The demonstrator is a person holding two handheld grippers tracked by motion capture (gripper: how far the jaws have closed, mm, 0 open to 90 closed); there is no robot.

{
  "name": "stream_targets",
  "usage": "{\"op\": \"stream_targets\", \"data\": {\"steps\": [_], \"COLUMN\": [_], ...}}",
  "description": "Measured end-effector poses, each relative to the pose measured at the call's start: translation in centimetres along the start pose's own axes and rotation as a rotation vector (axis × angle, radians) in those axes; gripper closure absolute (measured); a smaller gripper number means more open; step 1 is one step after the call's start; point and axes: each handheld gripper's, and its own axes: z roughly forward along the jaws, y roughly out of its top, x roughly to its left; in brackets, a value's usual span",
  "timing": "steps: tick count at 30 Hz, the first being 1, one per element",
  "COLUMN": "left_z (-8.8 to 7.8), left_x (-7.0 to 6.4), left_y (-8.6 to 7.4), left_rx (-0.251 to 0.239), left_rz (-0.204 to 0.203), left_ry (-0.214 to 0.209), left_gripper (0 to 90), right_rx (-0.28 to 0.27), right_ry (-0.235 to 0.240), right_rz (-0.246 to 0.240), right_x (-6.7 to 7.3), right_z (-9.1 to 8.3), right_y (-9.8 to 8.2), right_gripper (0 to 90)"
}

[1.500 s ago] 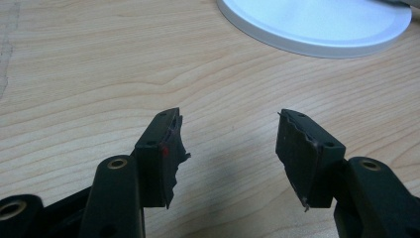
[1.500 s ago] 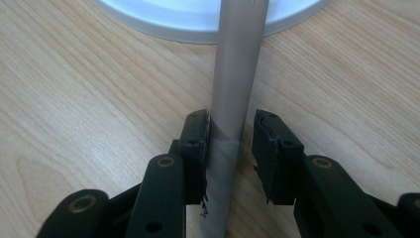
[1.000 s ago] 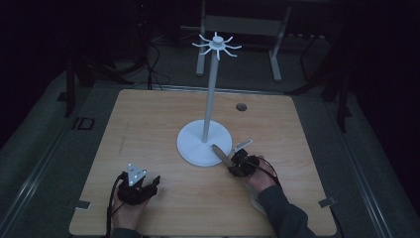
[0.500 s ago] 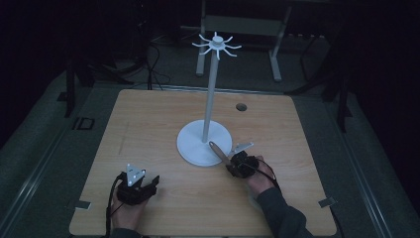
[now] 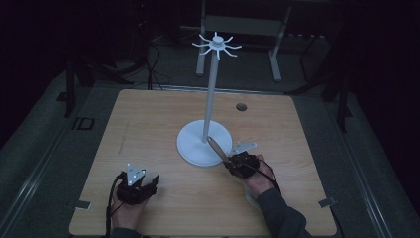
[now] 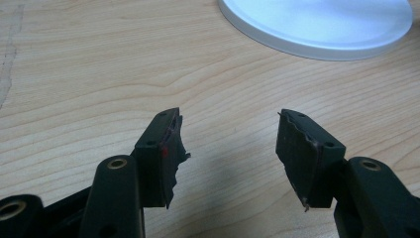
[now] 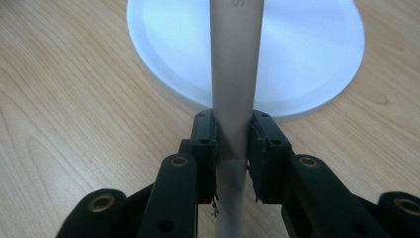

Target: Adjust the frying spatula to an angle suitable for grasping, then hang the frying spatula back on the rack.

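A white stand [image 5: 211, 94] with a ring of hooks at its top rises from a round base [image 5: 193, 148] in the middle of the wooden table [image 5: 148, 124]. My right gripper [image 5: 229, 160] sits at the base's right edge, shut on a tan, rod-like handle [image 5: 215, 147] that slants over the base toward the pole. In the right gripper view the jaws [image 7: 233, 144] clamp that handle [image 7: 235, 74] above the base [image 7: 307, 59]. My left gripper [image 5: 151, 180] rests near the front left, open and holding nothing [image 6: 230, 144], with the base's rim [image 6: 317, 25] ahead.
A small round hole [image 5: 241, 106] lies in the tabletop behind the stand, to the right. A metal frame [image 5: 242, 25] and cables stand on the dark floor beyond the table's far edge. Bare wood stretches left of the stand.
My right hand has shifted slightly, and the tip of the held handle has swung closer to the pole. The left hand has stayed put.
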Motion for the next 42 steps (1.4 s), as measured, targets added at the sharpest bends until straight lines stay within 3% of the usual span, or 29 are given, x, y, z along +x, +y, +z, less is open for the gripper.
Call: {"op": "stream_targets", "data": {"steps": [9, 26, 42], "left_z": [0.0, 0.1, -0.2], "left_x": [-0.1, -0.2, -0.1], "left_y": [0.0, 0.0, 0.0], "left_rx": [-0.001, -0.003, -0.015], "left_rz": [0.002, 0.001, -0.001], "left_ry": [-0.001, -0.003, 0.001], "left_gripper": [43.3, 43.3, 43.0], "right_rx": [-0.058, -0.227, -0.347], "right_ry": [0.001, -0.028, -0.043], "right_rz": [0.011, 0.032, 0.034], "right_x": [-0.2, -0.9, -1.0], "right_z": [-1.2, -4.8, -6.1], "right_y": [0.4, 1.8, 2.5], "right_gripper": [74.5, 74.6, 74.6]}}
